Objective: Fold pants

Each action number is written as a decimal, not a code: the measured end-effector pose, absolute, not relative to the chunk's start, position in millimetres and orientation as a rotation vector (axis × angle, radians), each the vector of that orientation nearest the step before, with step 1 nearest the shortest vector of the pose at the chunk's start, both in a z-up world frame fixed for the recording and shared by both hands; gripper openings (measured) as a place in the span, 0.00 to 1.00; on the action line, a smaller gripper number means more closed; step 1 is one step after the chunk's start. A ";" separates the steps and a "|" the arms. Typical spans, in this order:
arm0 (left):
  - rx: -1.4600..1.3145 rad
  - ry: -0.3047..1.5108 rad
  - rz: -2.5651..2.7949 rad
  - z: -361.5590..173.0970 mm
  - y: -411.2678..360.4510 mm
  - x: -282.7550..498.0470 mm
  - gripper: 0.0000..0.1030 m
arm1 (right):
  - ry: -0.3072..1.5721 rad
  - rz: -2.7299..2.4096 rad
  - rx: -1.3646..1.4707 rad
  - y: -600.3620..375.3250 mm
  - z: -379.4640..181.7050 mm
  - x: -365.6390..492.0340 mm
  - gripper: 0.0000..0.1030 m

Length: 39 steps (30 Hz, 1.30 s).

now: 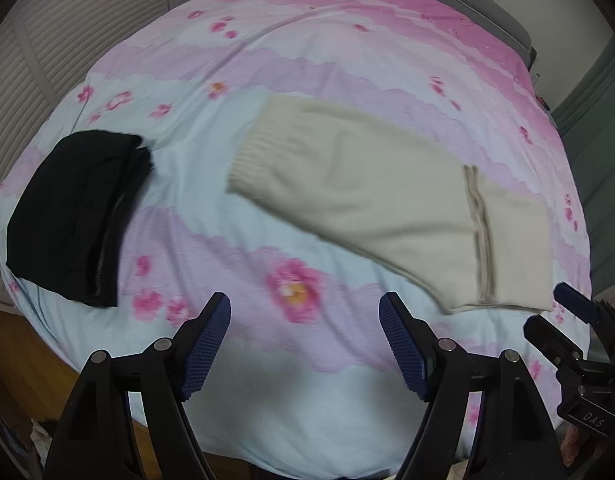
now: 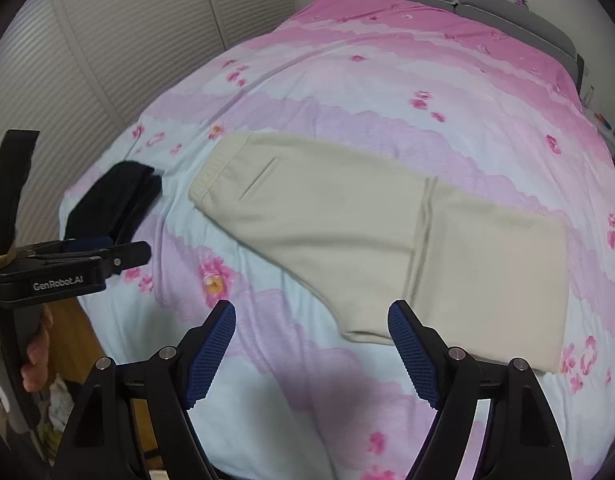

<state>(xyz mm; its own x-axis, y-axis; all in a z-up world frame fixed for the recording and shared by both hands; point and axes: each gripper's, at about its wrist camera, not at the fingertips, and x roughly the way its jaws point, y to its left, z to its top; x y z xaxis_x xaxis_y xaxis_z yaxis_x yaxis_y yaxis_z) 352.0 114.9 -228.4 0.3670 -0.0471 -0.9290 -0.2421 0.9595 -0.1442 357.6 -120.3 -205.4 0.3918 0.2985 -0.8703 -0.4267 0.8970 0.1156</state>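
1. The beige pants (image 2: 347,232) lie flat on the bed (image 2: 387,80), waistband to the far left, leg part folded over at the near right.
2. The left hand-held gripper (image 1: 305,344) hovers above the flowered cover near the bed's near edge, fingers apart and holding nothing.
3. The right hand-held gripper (image 2: 311,354) hangs just short of the pants' near edge, fingers likewise apart.
4. A folded black garment (image 1: 75,216) rests at the bed's left, well apart from the pants.
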 end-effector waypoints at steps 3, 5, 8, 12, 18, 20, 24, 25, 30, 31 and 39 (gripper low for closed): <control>-0.313 1.208 0.086 -241.6 151.9 361.0 0.75 | 1.104 0.417 -0.125 -93.9 -215.5 356.8 0.77; -0.336 1.209 0.059 -251.1 173.4 371.8 0.78 | 1.129 0.407 -0.111 -74.8 -221.8 361.7 0.77; -0.368 1.224 -0.004 -272.0 200.6 393.3 0.79 | 1.136 0.374 -0.139 -45.3 -229.6 372.8 0.77; -0.470 1.270 -0.071 -313.6 229.5 424.2 0.79 | 1.160 0.306 -0.180 -14.8 -241.7 395.7 0.77; -0.715 1.316 -0.092 -370.8 257.7 460.9 0.79 | 1.211 0.228 -0.228 21.1 -259.8 436.5 0.77; -0.781 1.322 -0.082 -384.3 262.2 469.2 0.79 | 1.221 0.212 -0.253 31.5 -265.5 448.6 0.77; -0.916 1.295 -0.117 -403.6 267.0 483.0 0.79 | 1.249 0.198 -0.274 43.4 -274.0 465.5 0.77; -0.926 1.291 -0.126 -406.4 266.6 485.9 0.79 | 1.255 0.195 -0.278 45.2 -275.7 468.1 0.77; -0.965 1.264 -0.194 -418.1 262.1 499.9 0.73 | 1.268 0.189 -0.288 50.8 -280.1 479.9 0.77; -0.975 1.257 -0.206 -419.2 262.5 503.1 0.70 | 1.269 0.187 -0.291 51.3 -280.7 482.0 0.77; -1.017 1.130 -0.418 -387.3 263.5 505.8 0.38 | 1.277 0.184 -0.258 51.2 -281.3 496.2 0.77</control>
<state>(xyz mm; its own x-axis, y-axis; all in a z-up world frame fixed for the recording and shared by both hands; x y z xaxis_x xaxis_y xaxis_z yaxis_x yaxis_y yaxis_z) 505.8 263.5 -387.3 0.4130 -0.7298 -0.5449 -0.1999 0.5110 -0.8360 496.2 51.2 -281.3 0.2813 -0.0071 -0.9596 -0.2779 0.9565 -0.0885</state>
